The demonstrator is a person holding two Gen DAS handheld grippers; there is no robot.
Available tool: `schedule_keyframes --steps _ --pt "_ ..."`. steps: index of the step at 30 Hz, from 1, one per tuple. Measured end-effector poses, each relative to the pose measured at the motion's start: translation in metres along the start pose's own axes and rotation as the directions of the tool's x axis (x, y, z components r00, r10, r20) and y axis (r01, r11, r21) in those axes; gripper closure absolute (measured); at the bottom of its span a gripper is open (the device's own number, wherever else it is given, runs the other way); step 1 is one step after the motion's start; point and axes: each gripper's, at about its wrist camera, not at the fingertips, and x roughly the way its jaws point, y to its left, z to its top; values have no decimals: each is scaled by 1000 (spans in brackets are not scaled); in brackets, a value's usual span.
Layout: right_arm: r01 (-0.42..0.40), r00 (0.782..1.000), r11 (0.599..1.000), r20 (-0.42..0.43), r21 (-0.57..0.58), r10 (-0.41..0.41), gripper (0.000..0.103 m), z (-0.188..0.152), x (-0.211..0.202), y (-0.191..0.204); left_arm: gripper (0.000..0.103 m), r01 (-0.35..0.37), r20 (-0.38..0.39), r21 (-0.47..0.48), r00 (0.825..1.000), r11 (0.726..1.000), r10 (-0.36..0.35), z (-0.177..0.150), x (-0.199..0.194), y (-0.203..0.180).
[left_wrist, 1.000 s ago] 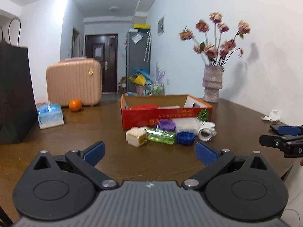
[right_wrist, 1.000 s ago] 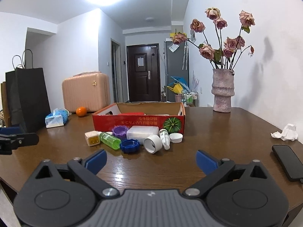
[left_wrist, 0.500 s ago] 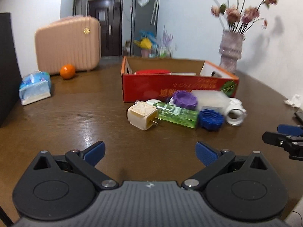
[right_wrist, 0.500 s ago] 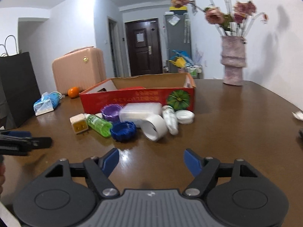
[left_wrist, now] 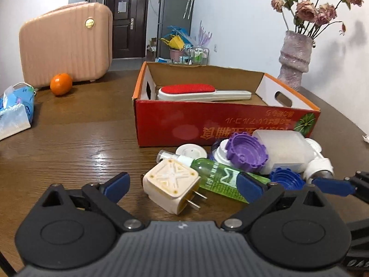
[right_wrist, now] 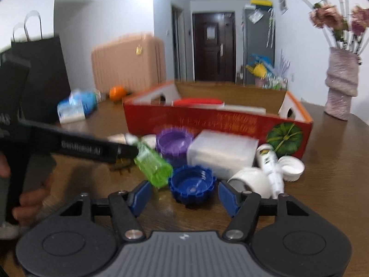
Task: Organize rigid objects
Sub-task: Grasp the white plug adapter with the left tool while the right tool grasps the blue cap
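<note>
A red cardboard box [left_wrist: 207,124] holds a red lint brush [left_wrist: 196,92]. In front of it lies a cluster: a cream plug adapter [left_wrist: 171,185], a green bottle [left_wrist: 221,179], a purple cap [left_wrist: 246,151], a blue cap [right_wrist: 192,183], a translucent white case [left_wrist: 283,150] and white tubes [right_wrist: 271,170]. My left gripper [left_wrist: 182,185] is open, its fingers either side of the plug adapter. My right gripper [right_wrist: 184,197] is open, its fingers either side of the blue cap, nothing held.
A wooden table [left_wrist: 80,138] carries an orange [left_wrist: 61,84], a pink suitcase [left_wrist: 64,43], a tissue pack [left_wrist: 15,110] at the left and a vase of dried roses [left_wrist: 295,62] at the back right. A black paper bag [right_wrist: 41,78] stands at the left.
Both grippers have moved forward and down to the cluster. The left one now straddles the plug adapter, the right one straddles the blue cap and has narrowed its opening.
</note>
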Motion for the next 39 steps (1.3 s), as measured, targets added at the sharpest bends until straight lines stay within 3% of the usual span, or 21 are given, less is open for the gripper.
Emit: schedule_keyframes --steps 6,8,10,14,19,25,26,28,34,37,39 --pt "5 999 1000 -41 3 -5 42 7 23 0 29 -23 15 -13 1000 1000 23 -1 1 5" --pt "-1 999 1000 -43 5 1 47 10 28 -1 41 -36 7 -16 999 999 36 -3 2 6" --pt "-7 999 1000 -47 9 8 51 12 31 -3 45 -28 4 -45 1000 999 28 -7 0 8" --pt "-26 998 1000 -48 10 26 51 7 24 -4 45 -31 13 -71 999 997 32 -18 -15 7" --pt "-32 998 999 -55 -11 31 51 -8 -1 4 44 77 1 -30 997 997 -77 -36 -42 2" --pt "-4 999 1000 -49 10 5 51 -31 -37 14 42 243 -10 77 970 967 -243 -64 -80 -14" --pt "1 999 1000 -50 12 0 51 -34 -42 15 33 243 -8 94 970 966 -243 -68 -86 -15" --pt "11 999 1000 -47 20 -10 51 -40 -53 17 25 216 7 109 976 970 -218 -74 -97 -14" --pt "19 999 999 -35 36 -18 51 -48 -68 20 28 73 8 -23 997 997 -73 -74 -105 8" --pt "33 999 999 -29 37 -32 51 -50 -70 17 24 185 27 -63 983 981 -183 -68 -109 0" --pt "48 998 998 -29 47 -47 51 -50 -71 12 22 222 34 -71 975 973 -220 -64 -107 -14"
